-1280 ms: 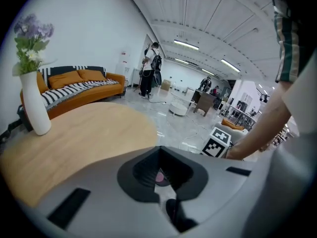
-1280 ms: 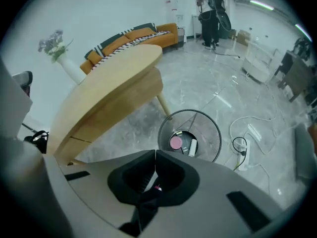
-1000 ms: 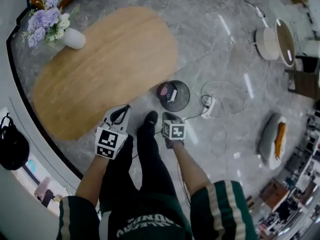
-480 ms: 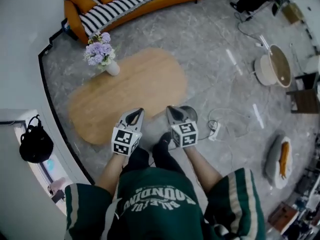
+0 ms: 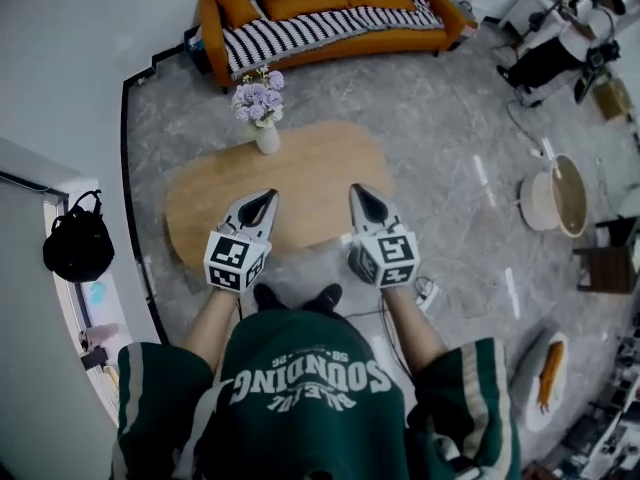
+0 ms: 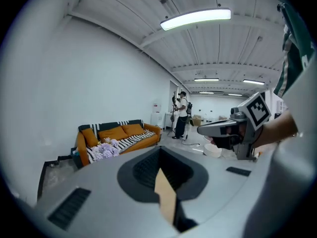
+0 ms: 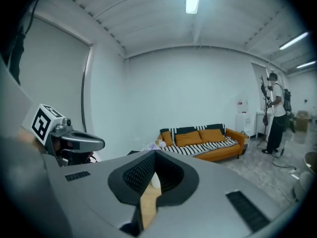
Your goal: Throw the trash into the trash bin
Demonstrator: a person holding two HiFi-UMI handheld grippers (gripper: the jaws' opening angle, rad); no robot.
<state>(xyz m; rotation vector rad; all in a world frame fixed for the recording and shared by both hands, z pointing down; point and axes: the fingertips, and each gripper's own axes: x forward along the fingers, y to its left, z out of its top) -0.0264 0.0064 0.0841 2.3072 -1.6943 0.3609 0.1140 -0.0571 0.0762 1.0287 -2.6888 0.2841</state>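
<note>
I stand at the near edge of an oval wooden table (image 5: pixel 300 168), with both grippers raised side by side over it. My left gripper (image 5: pixel 264 199) is shut, its tips meeting in a point, and holds nothing. My right gripper (image 5: pixel 361 192) is shut and empty too. In the left gripper view the jaws (image 6: pixel 159 148) meet, with the right gripper (image 6: pixel 223 128) level beside them. The right gripper view shows its own closed jaws (image 7: pixel 152 153) and the left gripper (image 7: pixel 74 143) to the left. I see no trash bin and no trash in any view.
A white vase of purple flowers (image 5: pixel 264 113) stands at the table's far end. An orange sofa (image 5: pixel 330 8) lines the back wall. A black bag (image 5: pixel 78 248) hangs at the left. A round white stand (image 5: pixel 555 200) and a power strip (image 5: pixel 430 293) are on the floor to the right. A person (image 5: pixel 560 53) stands far right.
Both grippers have risen from low by my legs to level over the table. The view has widened to take in the sofa. The dark round bin by the table is no longer visible.
</note>
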